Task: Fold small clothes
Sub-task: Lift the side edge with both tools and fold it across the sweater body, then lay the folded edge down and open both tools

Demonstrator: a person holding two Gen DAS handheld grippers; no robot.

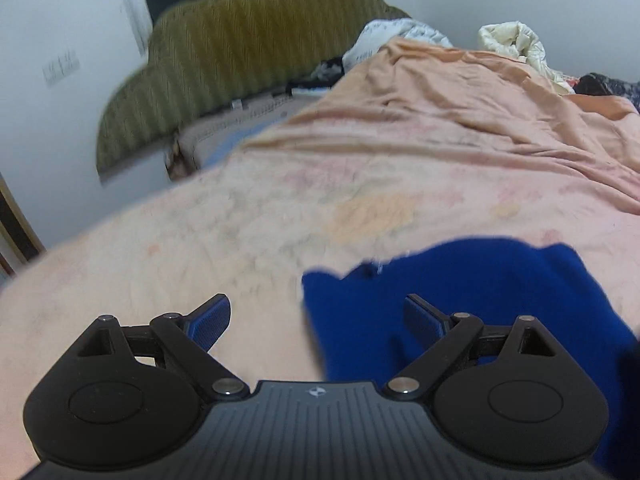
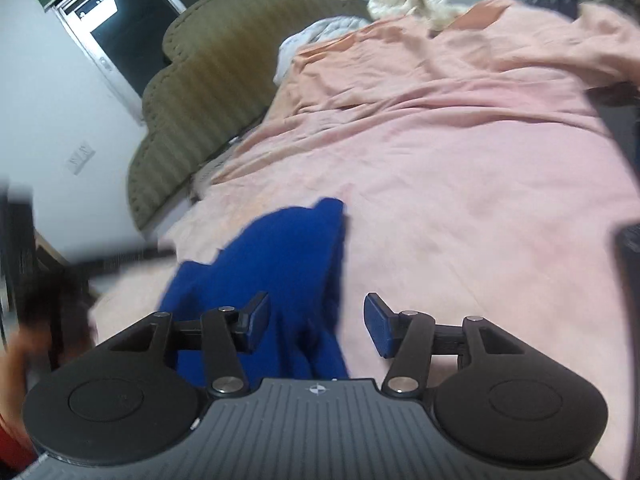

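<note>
Hovering over the pink bedsheet [image 1: 224, 236], both grippers empty. Left gripper [image 1: 318, 320] has jaws spread wide, right finger over the blue garment [image 1: 480, 288], left finger over bare sheet. Right gripper [image 2: 316, 328] also spread, garment [image 2: 280, 264] bunched between and under its fingers. Garment lies crumpled near the bed's near edge. Olive headboard [image 1: 224, 60] at the far-left edge. Frames are motion-blurred.

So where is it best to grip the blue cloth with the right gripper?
Probably at the far corner of the blue cloth, where the edge comes to a point on the pink sheet. Bring the open right gripper forward from the near side and pinch that free edge.
</note>
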